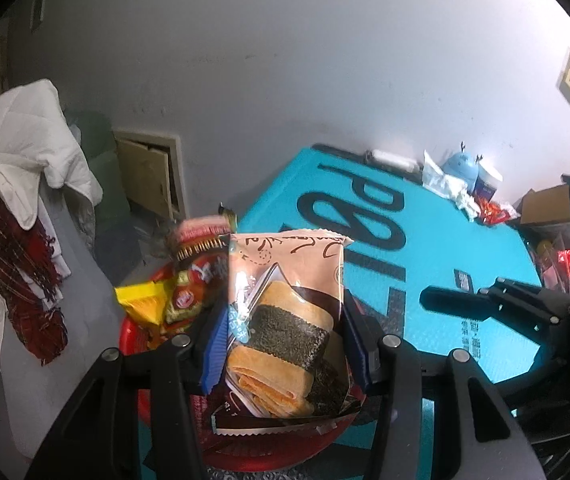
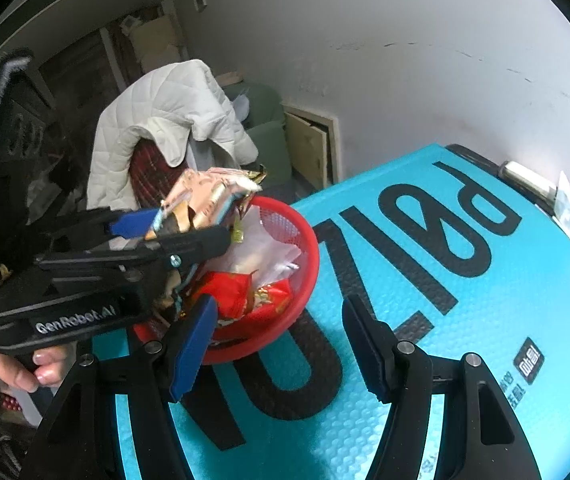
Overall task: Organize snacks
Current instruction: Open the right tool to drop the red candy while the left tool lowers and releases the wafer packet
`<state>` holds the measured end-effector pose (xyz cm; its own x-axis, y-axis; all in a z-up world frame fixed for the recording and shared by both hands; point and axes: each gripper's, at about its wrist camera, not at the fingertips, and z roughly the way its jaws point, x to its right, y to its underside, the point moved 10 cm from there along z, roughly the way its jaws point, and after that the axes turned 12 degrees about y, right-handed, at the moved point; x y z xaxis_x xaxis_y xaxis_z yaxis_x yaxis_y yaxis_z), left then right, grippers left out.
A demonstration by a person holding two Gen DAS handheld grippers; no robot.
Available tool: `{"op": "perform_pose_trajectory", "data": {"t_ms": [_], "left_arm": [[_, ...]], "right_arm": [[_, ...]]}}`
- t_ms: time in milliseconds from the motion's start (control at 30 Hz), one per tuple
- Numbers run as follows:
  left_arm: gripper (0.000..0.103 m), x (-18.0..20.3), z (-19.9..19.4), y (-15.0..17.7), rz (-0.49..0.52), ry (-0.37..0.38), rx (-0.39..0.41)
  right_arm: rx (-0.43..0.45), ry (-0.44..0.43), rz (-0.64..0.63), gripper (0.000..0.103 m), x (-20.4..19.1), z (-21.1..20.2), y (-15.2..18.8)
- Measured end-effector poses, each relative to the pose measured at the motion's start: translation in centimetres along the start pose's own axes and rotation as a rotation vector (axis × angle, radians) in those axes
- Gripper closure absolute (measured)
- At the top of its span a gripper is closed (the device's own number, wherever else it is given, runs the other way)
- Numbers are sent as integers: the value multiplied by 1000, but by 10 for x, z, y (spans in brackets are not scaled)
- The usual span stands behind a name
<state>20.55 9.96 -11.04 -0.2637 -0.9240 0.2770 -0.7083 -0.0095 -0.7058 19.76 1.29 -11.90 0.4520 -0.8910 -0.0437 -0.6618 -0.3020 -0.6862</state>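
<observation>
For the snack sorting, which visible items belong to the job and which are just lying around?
Part of the job:
- left hand-held gripper, shut on the pink snack packet
- red basket with the snacks inside
- right hand-held gripper, open and holding nothing

Lying about:
- white quilted jacket
- red plaid scarf
- blue round gadget

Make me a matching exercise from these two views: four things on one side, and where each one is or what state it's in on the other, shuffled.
Things:
1. pink snack pack
2. red basket
3. right gripper
4. white jacket

Places or states:
A. draped over a chair beyond the table
B. open, nothing between its fingers
C. clamped in the left gripper
D. on the blue mat, full of wrapped snacks

Pairs: 1-C, 2-D, 3-B, 4-A
</observation>
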Motion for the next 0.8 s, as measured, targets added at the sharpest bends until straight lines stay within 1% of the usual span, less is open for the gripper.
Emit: {"op": "perform_pose_trajectory", "data": {"t_ms": [67, 100, 133, 267, 567, 667, 800], "left_arm": [[51, 0, 6, 6, -14, 9, -35], [50, -2, 9, 8, -25, 2, -50], [48, -4, 9, 9, -30, -3, -55], [48, -7, 10, 11, -16, -46, -70], [48, -7, -3, 6, -5, -64, -46], [48, -9, -6, 7, -18, -68, -41], [48, -10, -15, 4, -18, -78, -15]], "right_arm": [[-1, 1, 0, 38, 0, 0, 0], [-2, 1, -1, 38, 0, 0, 0], [-6, 5, -3, 38, 0, 1, 1], [-15, 7, -1, 38, 2, 4, 2], [-5, 21, 11, 38, 7, -3, 1], [-4, 20, 7, 38, 4, -4, 2], [-1, 18, 1, 38, -1, -6, 2]]}}
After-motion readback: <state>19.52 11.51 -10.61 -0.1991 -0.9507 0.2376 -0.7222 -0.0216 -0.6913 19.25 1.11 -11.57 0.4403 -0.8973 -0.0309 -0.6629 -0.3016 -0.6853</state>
